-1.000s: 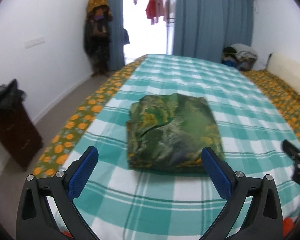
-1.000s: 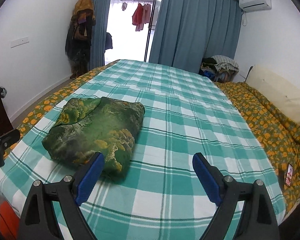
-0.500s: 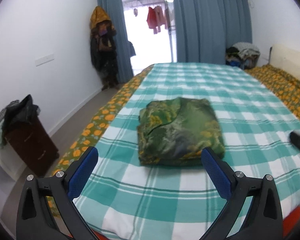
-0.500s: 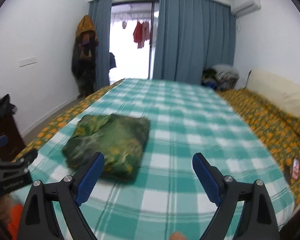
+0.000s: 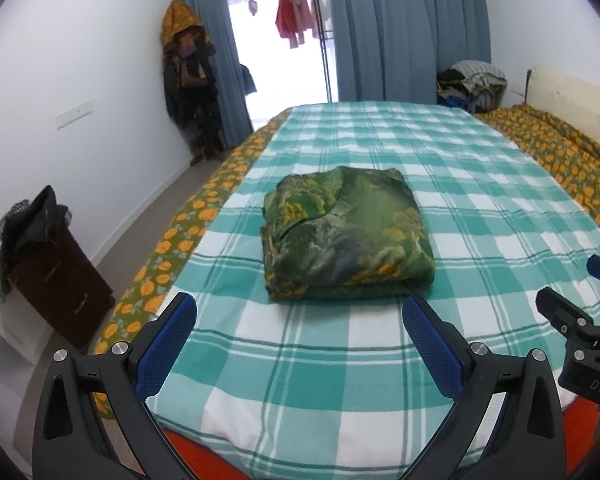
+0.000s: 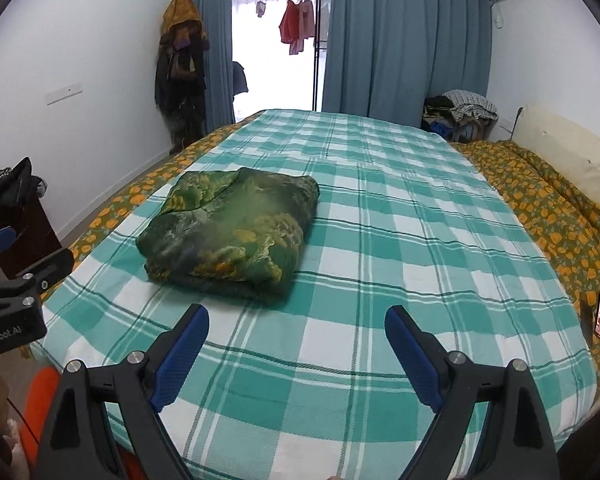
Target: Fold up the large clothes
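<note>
We note the folded green garment (image 5: 346, 236) lying flat on the checked bedsheet (image 5: 480, 216) near the bed's foot, a soft, glossy rectangular bundle, long axis running away toward the curtains (image 5: 408, 28). Our left gripper (image 5: 300, 338) and right gripper (image 6: 296, 342) both hang spread wide and hold nothing, short of the bundle

Folded garment (image 5: 346, 236): mottled dark and light green with yellow-orange patches. Bed sheet (image 5: 480, 200): teal-and-white check with thin dark green lines. Quilt (image 6: 556, 208) under the sheet: olive green with an orange floral print. Curtains (image 6: 404, 40): plain grey-blue. Walls (image 5: 80, 60): white. Left gripper (image 5: 300, 334) and right gripper (image 6: 298, 344): black frames with blue finger pads. Cabinet (image 5: 60, 280): dark reddish brown.
</note>
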Demonstrator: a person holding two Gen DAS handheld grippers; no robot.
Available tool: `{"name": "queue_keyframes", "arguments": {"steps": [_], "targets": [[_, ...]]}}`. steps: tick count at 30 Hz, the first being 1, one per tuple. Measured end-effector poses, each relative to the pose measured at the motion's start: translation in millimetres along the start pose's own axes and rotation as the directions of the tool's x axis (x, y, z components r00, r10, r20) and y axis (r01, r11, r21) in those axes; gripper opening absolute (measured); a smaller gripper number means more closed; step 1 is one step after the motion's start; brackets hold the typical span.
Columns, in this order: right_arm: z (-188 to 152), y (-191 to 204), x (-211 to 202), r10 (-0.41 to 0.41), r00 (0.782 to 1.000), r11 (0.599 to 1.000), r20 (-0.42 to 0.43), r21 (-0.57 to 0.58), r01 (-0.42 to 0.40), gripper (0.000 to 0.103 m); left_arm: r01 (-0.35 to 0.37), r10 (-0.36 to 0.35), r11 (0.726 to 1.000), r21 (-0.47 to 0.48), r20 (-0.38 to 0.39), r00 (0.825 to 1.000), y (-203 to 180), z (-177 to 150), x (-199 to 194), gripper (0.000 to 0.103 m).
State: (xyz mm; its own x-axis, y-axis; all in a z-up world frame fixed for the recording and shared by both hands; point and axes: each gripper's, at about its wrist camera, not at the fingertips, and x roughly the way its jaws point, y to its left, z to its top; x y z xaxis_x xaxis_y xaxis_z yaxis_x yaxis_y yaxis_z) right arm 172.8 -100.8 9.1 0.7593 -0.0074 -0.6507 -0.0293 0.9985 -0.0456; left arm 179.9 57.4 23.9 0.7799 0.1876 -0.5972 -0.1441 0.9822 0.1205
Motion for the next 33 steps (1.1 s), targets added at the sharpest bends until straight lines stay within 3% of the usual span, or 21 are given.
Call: {"name": "queue_keyframes", "arguments": {"steps": [4,16,25,28,33], "targets": [[-1.1,1.6,0.6,-0.006,1.0,1.0,-0.018,-0.007,0.006,0.091,0.057,-0.057,0.997,-0.044,-0.013,0.998,6.1,-3.1,-2.4,0.102],[-3.7,3.4,-4.2,0.009,0.998,1.0,-0.062,-0.011,-0.01,0.092,0.03,-0.03,1.0,0.0,-0.009,1.0,0.0,-3.0,-11.7,0.102],[-3.7,7.8,-27.3,0.03,0.997,0.999,-0.064,-0.035,-0.033,0.094,0.149,-0.149,0.989,-0.019,-0.046,0.988,-1.1,-6.1,-24.3,0.103],[-4.2,9.8,-34.8,0.021,0.998,0.999,-0.058,-0.043,-0.024,0.102,0.127,-0.127,0.992,0.005,-0.021,0.992,-6.8,-4.7,-30.4,0.103],[-4.6,11.5,-37.3,0.017,0.998,0.999,-0.055,-0.045,-0.019,0.102,0.125,-0.126,0.992,-0.016,-0.029,0.992,-7.7,-3.3,-30.6,0.103]]}}
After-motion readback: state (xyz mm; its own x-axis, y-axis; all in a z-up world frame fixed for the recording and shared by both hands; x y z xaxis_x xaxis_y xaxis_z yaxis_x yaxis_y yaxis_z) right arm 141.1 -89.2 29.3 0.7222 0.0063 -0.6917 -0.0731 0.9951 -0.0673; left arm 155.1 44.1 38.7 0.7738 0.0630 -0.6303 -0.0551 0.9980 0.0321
